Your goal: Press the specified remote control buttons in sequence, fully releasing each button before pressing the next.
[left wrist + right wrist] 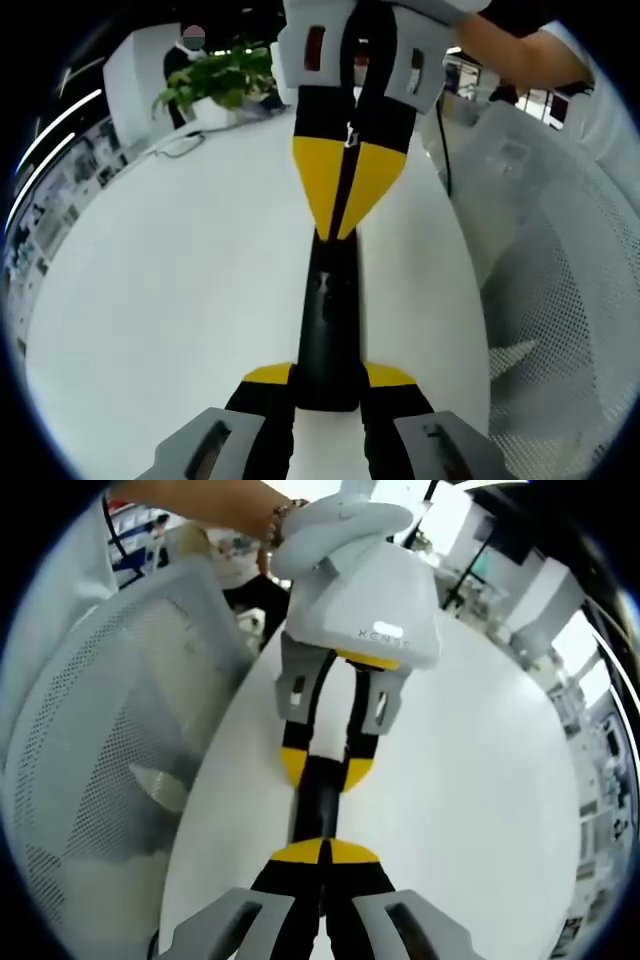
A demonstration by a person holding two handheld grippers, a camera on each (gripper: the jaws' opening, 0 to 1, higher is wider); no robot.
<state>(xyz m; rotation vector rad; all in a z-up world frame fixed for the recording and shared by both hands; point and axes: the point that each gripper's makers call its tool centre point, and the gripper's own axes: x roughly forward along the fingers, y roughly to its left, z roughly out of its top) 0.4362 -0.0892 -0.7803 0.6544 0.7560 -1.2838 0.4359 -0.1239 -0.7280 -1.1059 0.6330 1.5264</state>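
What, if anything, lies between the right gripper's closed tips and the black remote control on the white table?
Nothing visible does. The right gripper has its yellow tips shut and meeting the black remote control directly, while the left gripper clamps its far end on the white table.

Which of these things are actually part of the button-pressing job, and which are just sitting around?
Part of the job:
- black remote control, gripped at one end
- left gripper, shut on it
- right gripper, jaws together at its other end

Just lying about:
- white table
- potted plant
- white mesh chair
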